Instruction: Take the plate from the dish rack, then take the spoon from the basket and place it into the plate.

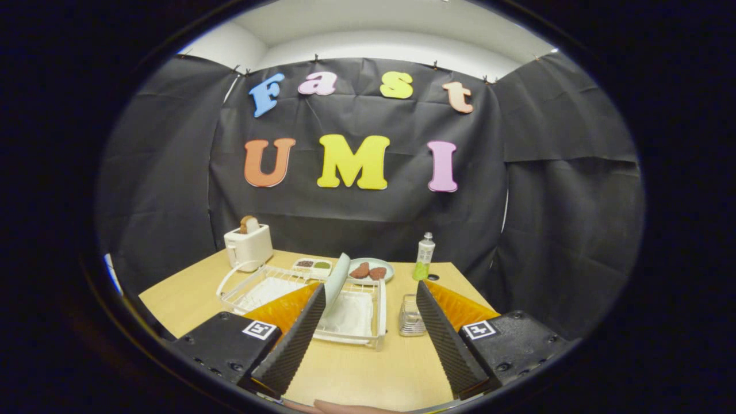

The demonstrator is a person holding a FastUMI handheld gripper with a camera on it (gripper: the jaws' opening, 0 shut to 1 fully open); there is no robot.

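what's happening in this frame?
A hand-held gripper hangs open over the light wooden table, fingers wide apart and gripping nothing. Just ahead stands the pale round plate, upright on edge in the white wire dish rack, close to one finger. The small clear basket sits beside the rack. Plate not yet taken.

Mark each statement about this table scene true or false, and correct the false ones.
1. The tool is open. True.
2. A plate stands on edge in the rack. True.
3. The plate is clamped between the fingers. False: it leans beside one finger, ungripped.
4. The toaster holds a slice of bread. True.
5. The bottle lies on its side. False: it stands upright.
6. The rack sits on the floor. False: it sits on the table.
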